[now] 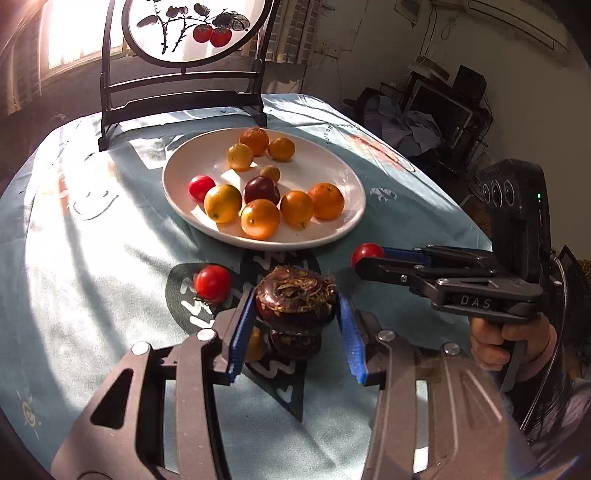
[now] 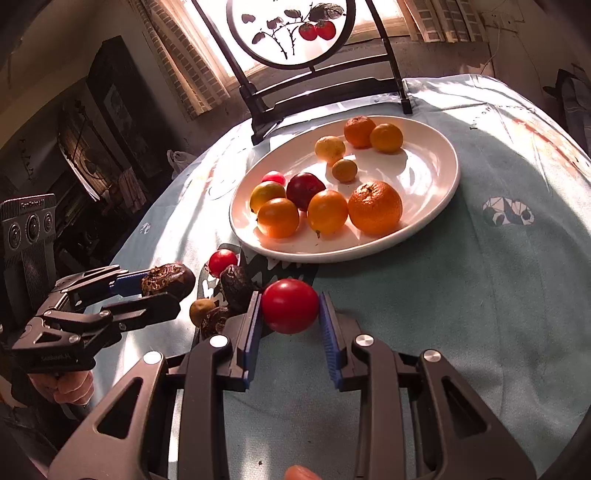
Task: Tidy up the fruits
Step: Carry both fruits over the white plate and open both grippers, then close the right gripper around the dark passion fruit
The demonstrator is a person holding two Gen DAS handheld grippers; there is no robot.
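The left gripper (image 1: 297,308) has its blue fingers (image 1: 242,334) clamped on a dark, wrinkled, rough-topped fruit (image 1: 295,297), lifted clear of the surface (image 1: 92,277); more dark fruit (image 1: 295,345) lies directly under it on a black patterned mat (image 1: 284,391). At 9 o'clock from the held fruit a red tomato (image 1: 212,283) rests on the mat. At 12 o'clock stands a white plate (image 1: 332,166) carrying oranges, yellow fruit, a dark plum (image 1: 261,189) and a small tomato (image 1: 201,187). At 3 o'clock the right gripper (image 2: 290,314), fingers (image 2: 253,328) closed tight, grips a second red tomato (image 2: 290,305) above the surface, near the plate's front rim. Behind the plate stands a round painted screen (image 1: 188,29).
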